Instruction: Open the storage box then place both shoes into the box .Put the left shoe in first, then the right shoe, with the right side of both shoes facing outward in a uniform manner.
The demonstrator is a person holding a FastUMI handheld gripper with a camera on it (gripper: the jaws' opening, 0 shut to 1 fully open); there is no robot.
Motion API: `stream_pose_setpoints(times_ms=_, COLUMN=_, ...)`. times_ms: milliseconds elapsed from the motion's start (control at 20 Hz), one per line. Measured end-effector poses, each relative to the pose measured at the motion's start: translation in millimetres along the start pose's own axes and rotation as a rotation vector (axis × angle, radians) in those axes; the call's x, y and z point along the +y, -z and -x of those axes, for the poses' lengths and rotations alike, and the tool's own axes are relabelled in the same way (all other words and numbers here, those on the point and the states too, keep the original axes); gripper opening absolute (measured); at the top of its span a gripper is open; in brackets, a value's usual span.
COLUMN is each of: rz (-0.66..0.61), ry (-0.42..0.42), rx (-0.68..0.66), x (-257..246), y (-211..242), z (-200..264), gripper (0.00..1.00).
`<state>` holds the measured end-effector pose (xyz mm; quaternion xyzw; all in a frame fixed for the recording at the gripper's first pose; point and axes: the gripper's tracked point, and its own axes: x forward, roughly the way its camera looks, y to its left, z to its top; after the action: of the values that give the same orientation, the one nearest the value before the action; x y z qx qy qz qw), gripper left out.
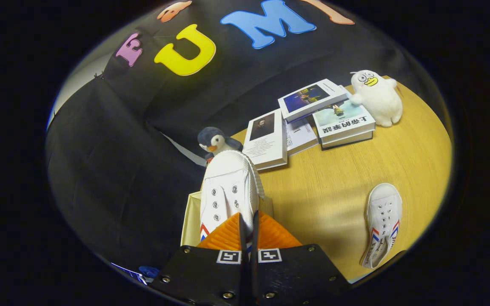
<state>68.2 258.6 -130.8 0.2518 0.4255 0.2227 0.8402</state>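
Above the pale open storage box, the gripper pinches a white canvas shoe by its heel, toe pointing far, for lowering inside. Its white mate waits right, on the wooden table.

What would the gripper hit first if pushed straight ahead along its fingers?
The gripper is already shut on a white shoe, so the shoe leads. Beyond its toe sits the penguin toy, probably the first thing met, though depth is unclear.
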Motion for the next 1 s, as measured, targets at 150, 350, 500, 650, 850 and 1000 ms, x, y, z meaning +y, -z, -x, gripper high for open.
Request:
stream_pose_setpoints(times_ms=150, rz=0.035, ry=-0.023, rx=0.025, x=31.0, y=9.8, z=-18.3, gripper=0.00)
stream_pose_setpoints(times_ms=350, rz=0.090, ry=-0.023, rx=0.062, x=61.6, y=28.4, z=-49.7, gripper=0.00)
stream_pose_setpoints(times_ms=500, rz=0.130, ry=-0.014, rx=0.094, x=75.4, y=43.5, z=-71.3, gripper=0.00)
stream_pose_setpoints(times_ms=650, rz=0.157, ry=0.012, rx=0.125, x=79.6, y=60.2, z=-89.9, gripper=0.00)
stream_pose_setpoints(times_ms=850, rz=0.179, ry=0.056, rx=0.169, x=78.9, y=82.9, z=-113.0, gripper=0.00)
stream_pose_setpoints(times_ms=1000, rz=0.183, ry=0.100, rx=0.201, x=75.3, y=100.2, z=-127.2, gripper=0.00)
